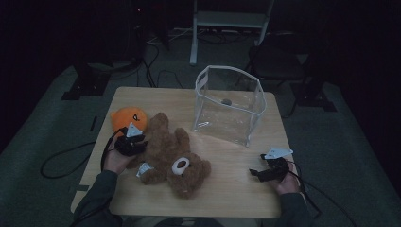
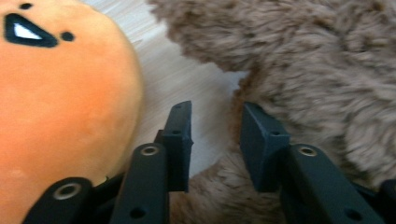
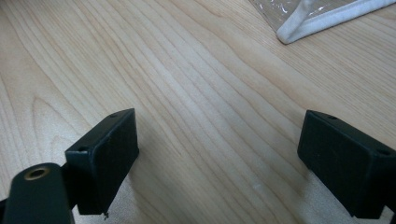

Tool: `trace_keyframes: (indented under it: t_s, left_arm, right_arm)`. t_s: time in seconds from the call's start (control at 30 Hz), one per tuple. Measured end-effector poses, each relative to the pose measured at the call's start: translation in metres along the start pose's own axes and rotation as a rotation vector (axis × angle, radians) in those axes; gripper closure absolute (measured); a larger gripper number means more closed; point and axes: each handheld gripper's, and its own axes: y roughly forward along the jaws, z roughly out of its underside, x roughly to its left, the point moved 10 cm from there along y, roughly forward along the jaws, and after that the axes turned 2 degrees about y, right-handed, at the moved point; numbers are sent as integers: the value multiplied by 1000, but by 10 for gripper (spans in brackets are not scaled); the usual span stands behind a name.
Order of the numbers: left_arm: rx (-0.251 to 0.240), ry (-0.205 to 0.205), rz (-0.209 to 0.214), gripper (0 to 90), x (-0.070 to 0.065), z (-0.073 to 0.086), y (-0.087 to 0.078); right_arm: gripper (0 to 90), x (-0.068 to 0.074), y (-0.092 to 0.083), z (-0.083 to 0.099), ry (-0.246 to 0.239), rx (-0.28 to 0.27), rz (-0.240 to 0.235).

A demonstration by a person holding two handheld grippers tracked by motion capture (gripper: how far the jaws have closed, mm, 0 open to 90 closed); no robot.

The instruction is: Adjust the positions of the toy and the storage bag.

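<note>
Reaching into the gap between 2 plush toys, the left gripper [image 1: 134,142] sits at the table's left side.

In the left gripper view its jaws stand a little apart over bare wood, nothing pinched between them, with the right jaw brushing the shaggy brown plush teddy bear [image 2: 299,60] and the round orange plush toy with a black beak mark [image 2: 60,102] just beside the left jaw. The bear lies sprawled across the middle of the light wooden table [image 1: 236,189]. The right gripper [image 1: 267,172] rests near the right edge, jaws wide apart over bare wood and holding nothing. The clear plastic bag with white trim [image 1: 229,101] stands open toward the far right, well apart from both grippers; open tabletop lies between bear and right gripper.
</note>
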Motion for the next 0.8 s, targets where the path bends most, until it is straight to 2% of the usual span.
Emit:
trace_keyframes:
  t_s: [0.2,0.43,0.47,0.53,0.8]
  left_arm:
    - [3,7,15,677,-10,12,-14]
    - [6,26,34,675,-28,24,-32]
    - [-6,16,50,675,-39,29,-39]
    - [-13,27,63,674,-47,32,-45]
    - [-52,17,122,661,-67,36,-63]
  right_arm:
    - [116,0,0,0,0,0,0]
    - [116,0,0,0,0,0,0]
    - [116,0,0,0,0,0,1]
    - [116,0,0,0,2,1,1]
    - [116,0,0,0,2,1,1]
